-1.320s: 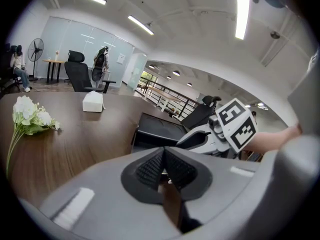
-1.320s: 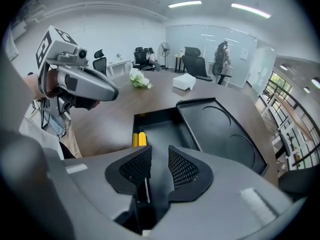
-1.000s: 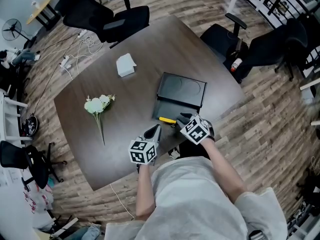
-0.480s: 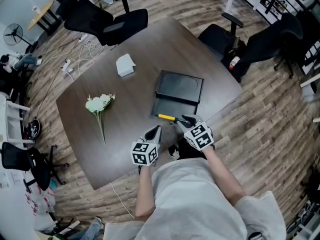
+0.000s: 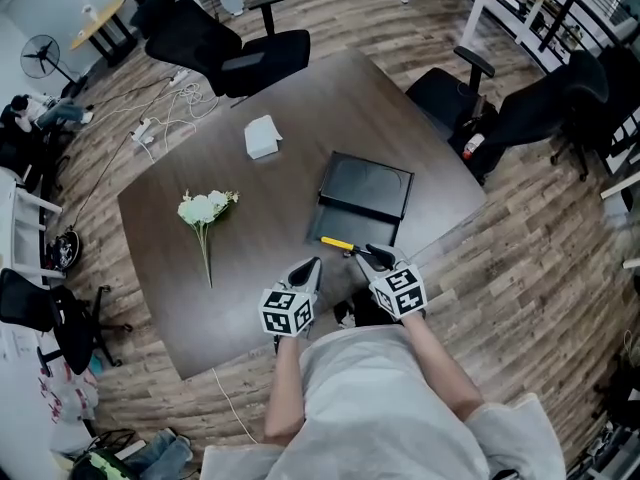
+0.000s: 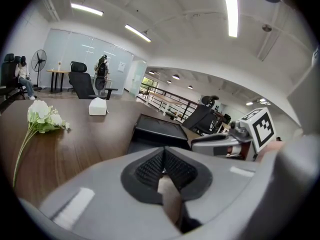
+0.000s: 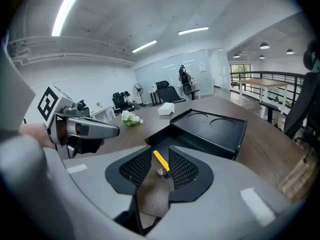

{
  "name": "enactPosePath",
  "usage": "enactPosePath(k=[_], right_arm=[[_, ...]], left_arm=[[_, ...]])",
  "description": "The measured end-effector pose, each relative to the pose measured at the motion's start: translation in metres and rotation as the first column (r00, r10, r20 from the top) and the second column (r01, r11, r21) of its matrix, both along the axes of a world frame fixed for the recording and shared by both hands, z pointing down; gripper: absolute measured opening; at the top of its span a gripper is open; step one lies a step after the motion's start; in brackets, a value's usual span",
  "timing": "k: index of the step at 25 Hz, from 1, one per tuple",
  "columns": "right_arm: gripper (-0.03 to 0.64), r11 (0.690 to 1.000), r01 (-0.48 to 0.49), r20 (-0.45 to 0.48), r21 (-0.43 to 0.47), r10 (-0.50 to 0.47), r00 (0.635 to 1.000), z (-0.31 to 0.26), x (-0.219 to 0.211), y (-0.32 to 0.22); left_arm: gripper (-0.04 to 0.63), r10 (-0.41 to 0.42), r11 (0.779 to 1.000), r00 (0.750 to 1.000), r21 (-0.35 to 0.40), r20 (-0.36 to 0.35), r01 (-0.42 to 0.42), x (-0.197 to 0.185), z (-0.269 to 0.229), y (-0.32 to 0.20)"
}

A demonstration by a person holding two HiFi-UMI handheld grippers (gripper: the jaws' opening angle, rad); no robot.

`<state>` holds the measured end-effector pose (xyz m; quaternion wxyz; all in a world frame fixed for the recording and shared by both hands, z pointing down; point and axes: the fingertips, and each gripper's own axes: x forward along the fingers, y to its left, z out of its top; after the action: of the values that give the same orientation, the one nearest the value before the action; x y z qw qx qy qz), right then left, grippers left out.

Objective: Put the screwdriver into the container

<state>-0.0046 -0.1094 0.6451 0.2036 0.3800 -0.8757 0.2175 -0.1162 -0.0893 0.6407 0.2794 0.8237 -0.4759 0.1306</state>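
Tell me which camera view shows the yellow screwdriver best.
The right gripper view: the screwdriver lies close up between the right gripper's parted jaws, its yellow handle clear. The head view shows only a small yellow bar before the black container. The left gripper view does not show it.

A: Tallying items on the tbl (image 5: 235,303)?
B: Seeing 1 screwdriver (image 5: 337,243), 1 container (image 5: 366,183), 1 flower bunch (image 5: 205,209), 1 white box (image 5: 263,136).
A: Counting grippers too?
B: Counting 2: left gripper (image 5: 312,263), right gripper (image 5: 374,256). Also spotting 1 fan (image 5: 42,56), min. 4 chairs (image 5: 232,48).
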Motion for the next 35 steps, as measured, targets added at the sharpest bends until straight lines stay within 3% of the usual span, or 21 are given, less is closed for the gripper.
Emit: enactPosePath(k=[16, 26, 35], right_arm=[[0.090, 1.000, 0.018, 0.027, -0.017, -0.018, 0.999, 0.003, -0.014, 0.009], [0.002, 1.000, 0.015, 0.045, -0.013, -0.014, 0.999, 0.002, -0.016, 0.013], [0.000, 1.000, 0.017, 0.098, -0.022, -0.015, 0.995, -0.002, -0.018, 0.016]], left_arm=[[0.055, -0.010, 1.000, 1.000, -0.002, -0.010, 0.010, -0.009, 0.002, 0.010], [0.055, -0.011, 1.000, 1.000, -0.005, -0.012, 0.011, -0.009, 0.005, 0.016], [0.055, -0.006, 1.000, 1.000, -0.006, -0.014, 0.006, -0.010, 0.007, 0.020]])
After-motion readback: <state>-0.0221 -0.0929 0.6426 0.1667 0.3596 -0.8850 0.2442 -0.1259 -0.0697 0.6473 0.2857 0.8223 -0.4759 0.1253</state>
